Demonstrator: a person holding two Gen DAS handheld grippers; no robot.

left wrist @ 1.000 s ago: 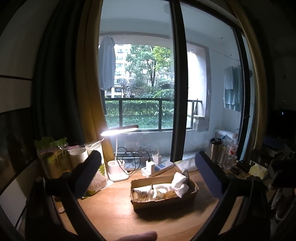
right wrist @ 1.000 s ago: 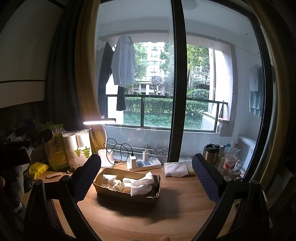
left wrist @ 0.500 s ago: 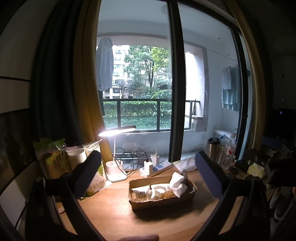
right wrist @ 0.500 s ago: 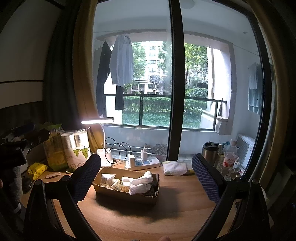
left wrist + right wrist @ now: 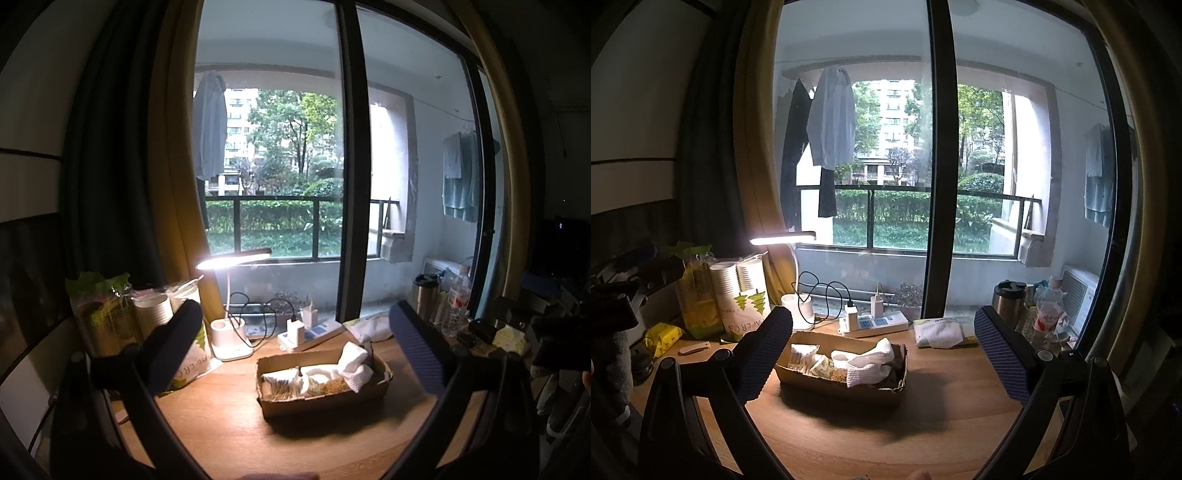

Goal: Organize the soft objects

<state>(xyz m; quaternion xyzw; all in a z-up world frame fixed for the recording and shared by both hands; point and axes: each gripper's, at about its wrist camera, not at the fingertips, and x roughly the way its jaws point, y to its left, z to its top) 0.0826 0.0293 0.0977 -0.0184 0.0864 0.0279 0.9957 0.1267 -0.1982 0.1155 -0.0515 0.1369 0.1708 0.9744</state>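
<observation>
Comparing with a second ago, I see almost nothing changed: both views have drifted only slightly and the cardboard box sits where it was on the desk. My left gripper hangs above the desk in front of the box, jaws spread wide, holding nothing. My right gripper is likewise wide open and empty. White socks lie piled inside the box; a folded white cloth rests behind it, right of the power strip.

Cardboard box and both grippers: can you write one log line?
left gripper open | right gripper open | cardboard box holds white socks | nothing held
</observation>
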